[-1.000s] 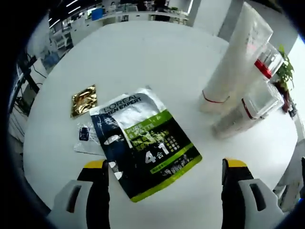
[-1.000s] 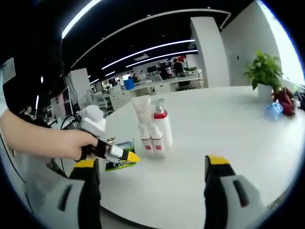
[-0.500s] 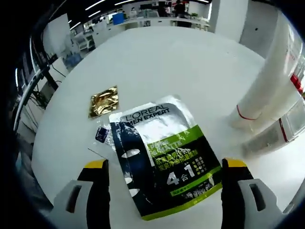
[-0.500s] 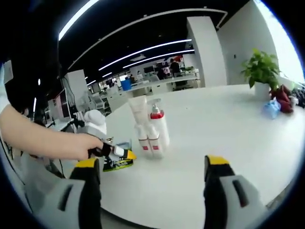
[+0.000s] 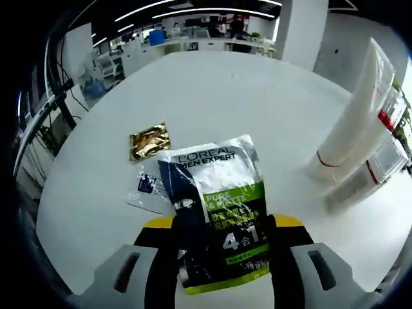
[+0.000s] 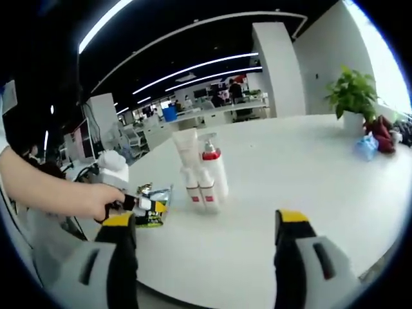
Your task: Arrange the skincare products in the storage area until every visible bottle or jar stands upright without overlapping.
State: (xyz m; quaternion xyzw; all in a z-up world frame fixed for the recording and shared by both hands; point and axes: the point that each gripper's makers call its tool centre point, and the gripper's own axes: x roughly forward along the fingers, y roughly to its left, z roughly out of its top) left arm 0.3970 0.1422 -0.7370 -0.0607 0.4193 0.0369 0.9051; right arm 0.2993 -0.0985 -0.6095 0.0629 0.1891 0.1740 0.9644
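Risking a slip: pinching the green-and-black sachet (image 5: 215, 215) by its near end alone, leaving most of the limp pouch hanging forward over the table (image 5: 212, 90), apt to fold or slide out if tilted. Also risking a knock against the upright white tube (image 5: 351, 122) and the red-banded bottles (image 5: 380, 161) standing close together off to the side, should the pouch swing that way. Possibly dragging the small clear packet (image 5: 147, 190) lying partly under the sachet's edge, just beside the gold foil packet (image 5: 149, 141).

Clamping the left hand-held gripper (image 5: 222, 228) on the sachet's lower part, jaws pressing on either side, printed face up. Holding the right hand-held gripper (image 6: 206, 225) spread wide and gripping nothing, well apart from the cluster of bottles (image 6: 205, 170) standing mid-table.
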